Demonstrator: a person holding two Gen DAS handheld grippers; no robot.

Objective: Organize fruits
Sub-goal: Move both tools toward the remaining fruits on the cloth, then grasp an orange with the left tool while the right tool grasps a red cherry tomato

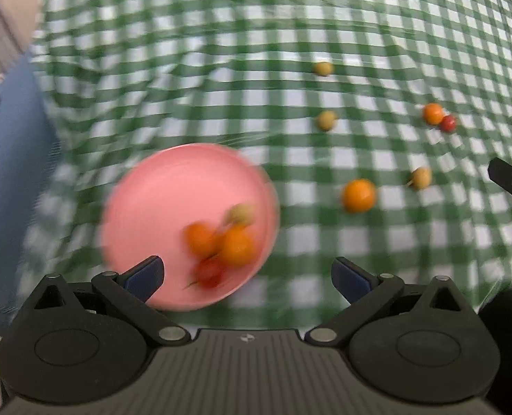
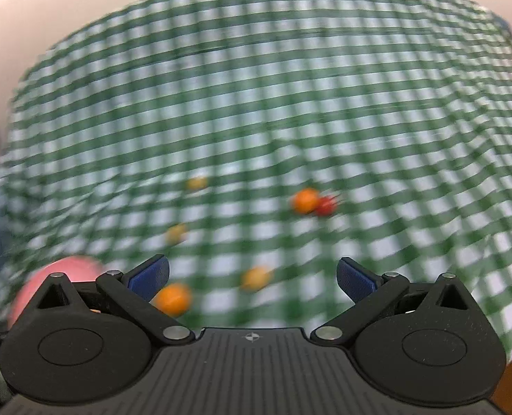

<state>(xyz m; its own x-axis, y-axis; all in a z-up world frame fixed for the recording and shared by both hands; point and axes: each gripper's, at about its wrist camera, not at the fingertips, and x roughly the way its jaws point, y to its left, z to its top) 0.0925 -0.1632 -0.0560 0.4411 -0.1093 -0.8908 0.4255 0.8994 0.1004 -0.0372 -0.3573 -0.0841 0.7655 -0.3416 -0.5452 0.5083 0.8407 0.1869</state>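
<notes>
Green-checked cloth (image 1: pixel 221 69) carries a pink plate (image 1: pixel 173 186) of fruit just ahead of the left tool (image 1: pixel 247 276), both tools' jaws spread empty.

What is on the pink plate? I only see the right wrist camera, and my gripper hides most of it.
Observer: The left wrist view shows the whole pink plate. It holds four fruits: two orange fruits, a red fruit and a yellow-green fruit.
Operator: Is the other gripper holding one?
Observer: No. The left gripper is open, with nothing between its fingers, just above the plate's near edge.
</notes>
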